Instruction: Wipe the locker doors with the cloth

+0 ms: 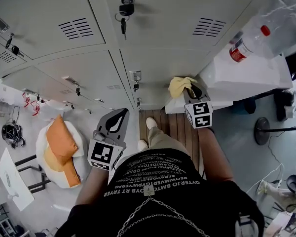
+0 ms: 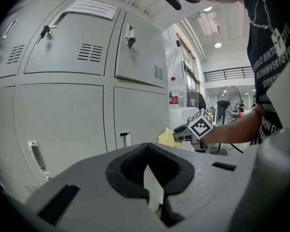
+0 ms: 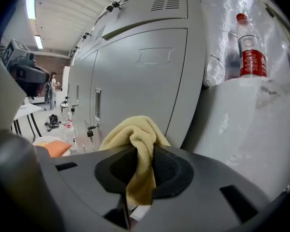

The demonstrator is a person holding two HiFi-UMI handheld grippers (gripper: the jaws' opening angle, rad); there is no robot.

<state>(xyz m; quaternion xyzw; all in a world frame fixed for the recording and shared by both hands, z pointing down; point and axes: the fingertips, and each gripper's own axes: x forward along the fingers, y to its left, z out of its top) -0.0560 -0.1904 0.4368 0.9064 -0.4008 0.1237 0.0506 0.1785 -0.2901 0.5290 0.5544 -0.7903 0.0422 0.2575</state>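
Yellow cloth was clamped in the right tongs, close to the lower right edge of the grey locker doors. Left tongs were closed and empty.

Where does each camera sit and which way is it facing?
Head view: on the head, looking steeply down the lockers; torso, feet, left gripper, right gripper show.
Left gripper view: over its shut jaws, facing the lockers; right forearm and torso show.
Right gripper view: over jaws pinching the cloth, along the lockers; left gripper's cube shows.
Shared: both gripper views catch cloth, bottle.
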